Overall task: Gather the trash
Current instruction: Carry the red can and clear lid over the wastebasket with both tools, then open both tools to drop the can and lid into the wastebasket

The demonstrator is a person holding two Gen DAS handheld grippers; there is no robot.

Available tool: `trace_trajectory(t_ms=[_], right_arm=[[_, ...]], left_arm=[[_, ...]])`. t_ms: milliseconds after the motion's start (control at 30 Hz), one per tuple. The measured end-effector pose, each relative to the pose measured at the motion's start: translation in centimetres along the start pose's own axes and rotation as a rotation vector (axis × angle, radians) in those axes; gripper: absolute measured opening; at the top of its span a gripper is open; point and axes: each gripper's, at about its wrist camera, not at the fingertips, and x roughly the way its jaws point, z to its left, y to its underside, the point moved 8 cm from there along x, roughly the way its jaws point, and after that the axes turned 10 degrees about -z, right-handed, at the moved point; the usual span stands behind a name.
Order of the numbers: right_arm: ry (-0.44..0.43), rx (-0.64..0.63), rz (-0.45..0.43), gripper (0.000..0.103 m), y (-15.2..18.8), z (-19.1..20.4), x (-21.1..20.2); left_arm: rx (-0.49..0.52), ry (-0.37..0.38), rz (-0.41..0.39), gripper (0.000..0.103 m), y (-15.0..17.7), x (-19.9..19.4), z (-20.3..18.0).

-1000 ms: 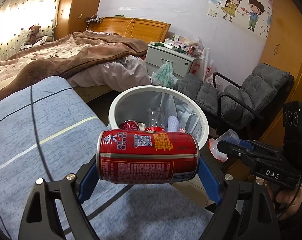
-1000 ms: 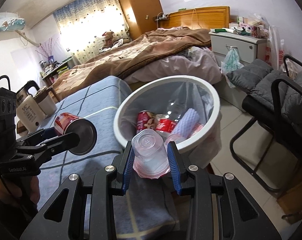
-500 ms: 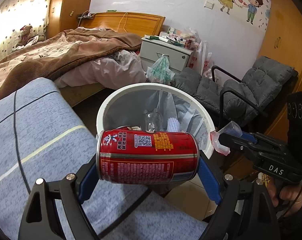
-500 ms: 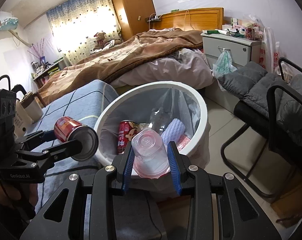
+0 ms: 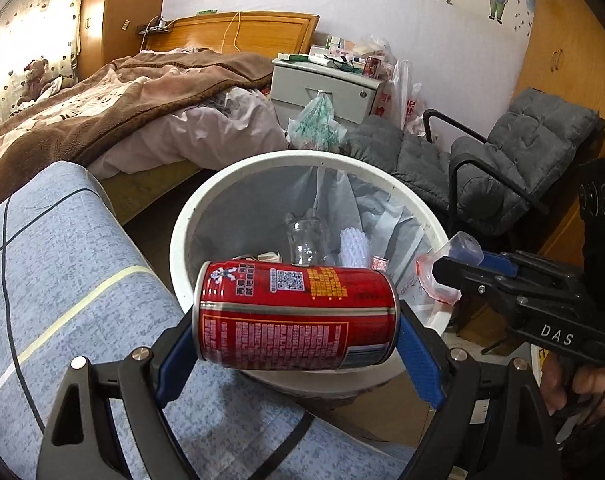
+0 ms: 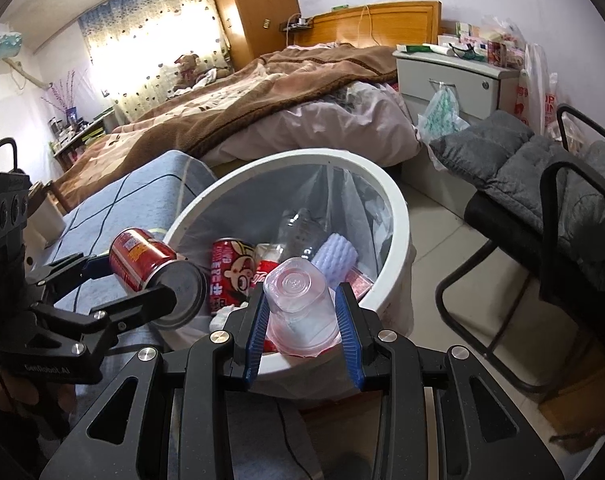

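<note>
My left gripper (image 5: 296,332) is shut on a red drink can (image 5: 298,316), held sideways over the near rim of the white trash bin (image 5: 206,204). The can also shows in the right wrist view (image 6: 150,264). My right gripper (image 6: 300,320) is shut on a clear plastic cup (image 6: 300,304), upside down, over the near edge of the bin (image 6: 390,196). The cup also shows in the left wrist view (image 5: 450,268) at the bin's right rim. Inside the bin lie a red can (image 6: 232,268), a clear bottle (image 6: 298,232) and a lilac foam piece (image 6: 336,260).
A blue-grey cloth-covered surface (image 5: 62,280) lies left of the bin. A bed with a brown blanket (image 6: 262,96) stands behind. A grey nightstand (image 5: 326,88) and a black-framed grey chair (image 6: 550,200) stand right of the bin. A white kettle (image 6: 42,216) is at far left.
Both grippers have moved forward with their loads; the can and the cup now hang over the bin's near rim. Neither grip has changed.
</note>
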Motion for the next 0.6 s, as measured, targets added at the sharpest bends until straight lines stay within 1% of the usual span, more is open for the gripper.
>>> trace_trajectory(t_ms=[100,133,167,200,267,400,600], right_arm=[[0.006,0.004,-0.002,0.036,-0.1,-0.2,0.3],[0.011,0.001,-0.005,0.040,-0.1,-0.2,0.3],[0.011,0.000,-0.006,0.046,-0.1,-0.2,0.3],[0.010,0.002,-0.007,0.047,-0.1,-0.2,0.3],[0.011,0.000,-0.010,0.047,-0.1,-0.1,0.2],[0.014,-0.007,-0.022,0.047,-0.3,0.0,-0.6],[0.020,-0.008,-0.039,0.047,-0.1,0.5,-2.4]], left_arm=[[0.001,0.005,-0.004,0.090,0.1,0.1,0.0],[0.003,0.006,-0.009,0.091,0.0,0.0,0.0],[0.004,0.013,-0.015,0.091,-0.1,0.0,-0.1],[0.003,0.017,-0.021,0.092,-0.2,-0.1,-0.1],[0.002,0.023,-0.031,0.092,-0.4,-0.3,-0.2],[0.001,0.008,-0.056,0.092,-0.9,-1.0,0.0],[-0.025,-0.037,-0.084,0.092,-1.0,-2.7,0.7]])
